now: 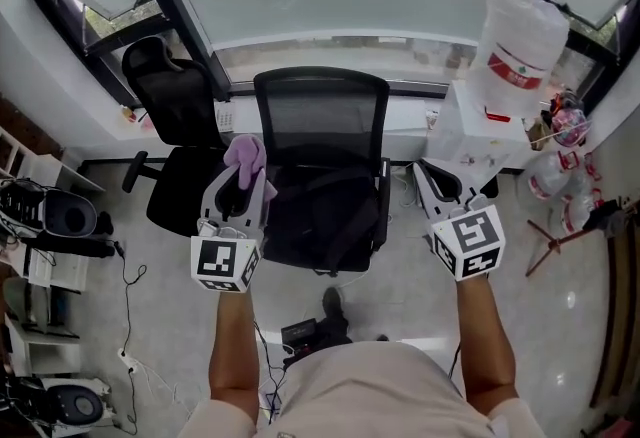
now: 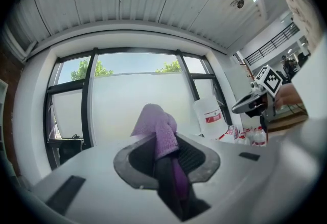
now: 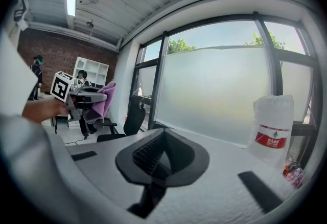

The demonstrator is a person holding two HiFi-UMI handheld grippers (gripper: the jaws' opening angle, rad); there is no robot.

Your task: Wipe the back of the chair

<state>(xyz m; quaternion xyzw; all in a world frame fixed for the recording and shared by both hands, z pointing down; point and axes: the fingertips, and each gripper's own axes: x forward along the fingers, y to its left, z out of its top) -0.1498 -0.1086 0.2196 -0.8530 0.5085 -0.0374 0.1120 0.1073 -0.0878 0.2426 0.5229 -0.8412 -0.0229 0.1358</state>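
Head view puts the black mesh office chair (image 1: 320,141) straight ahead, between the two grippers, with its backrest on the window side. That mesh back will probably give under pressure, and the chair may swivel or roll, so steadying it by the frame edge seems wise. The purple cloth (image 1: 245,158) looks soft, light and floppy. The left gripper (image 1: 240,188) is clamped on its lower part, with a bunch standing out past the tips. The right gripper (image 1: 437,178) is clenched, with nothing between its jaws.
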